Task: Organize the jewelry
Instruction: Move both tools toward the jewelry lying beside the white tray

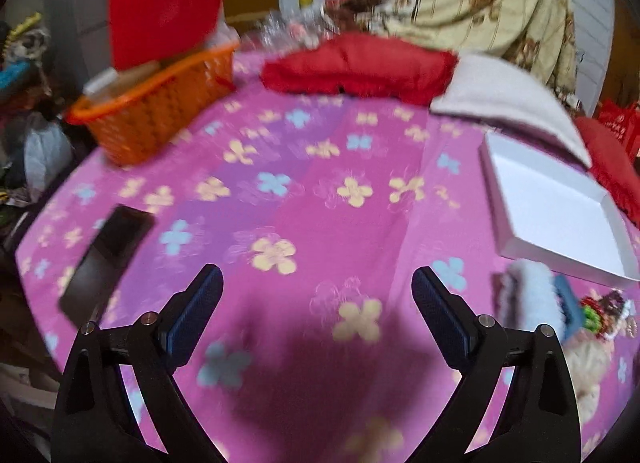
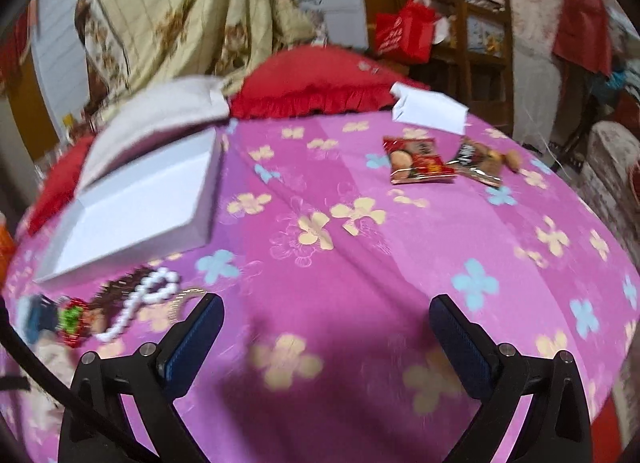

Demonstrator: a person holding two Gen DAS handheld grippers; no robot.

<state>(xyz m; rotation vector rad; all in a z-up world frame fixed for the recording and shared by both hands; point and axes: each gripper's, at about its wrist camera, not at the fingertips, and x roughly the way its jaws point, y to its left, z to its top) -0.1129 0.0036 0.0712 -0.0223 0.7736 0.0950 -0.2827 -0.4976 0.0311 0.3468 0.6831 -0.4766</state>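
A shallow white box [image 1: 556, 207] lies open on the pink flowered bedspread [image 1: 312, 199]; the right wrist view has the same box [image 2: 132, 207] at its left. Just in front of it sits a small heap of jewelry: a white pearl string [image 2: 138, 303], dark beads and a red-green piece [image 2: 72, 319]. The left wrist view catches that heap [image 1: 600, 311] at its right edge, beside a fluffy white and blue item [image 1: 536, 299]. My left gripper [image 1: 318, 289] stands open over bare cloth, nothing between its fingers. My right gripper [image 2: 326, 317] is open too, empty, just right of the pearls.
An orange basket [image 1: 160, 111] with red items stands far left, a dark phone [image 1: 106, 259] lies near the left edge. Red cushions [image 1: 360, 67] and a grey cloth [image 1: 504, 95] line the back. Snack packets [image 2: 420, 161] and a white paper bag [image 2: 428, 111] lie far right.
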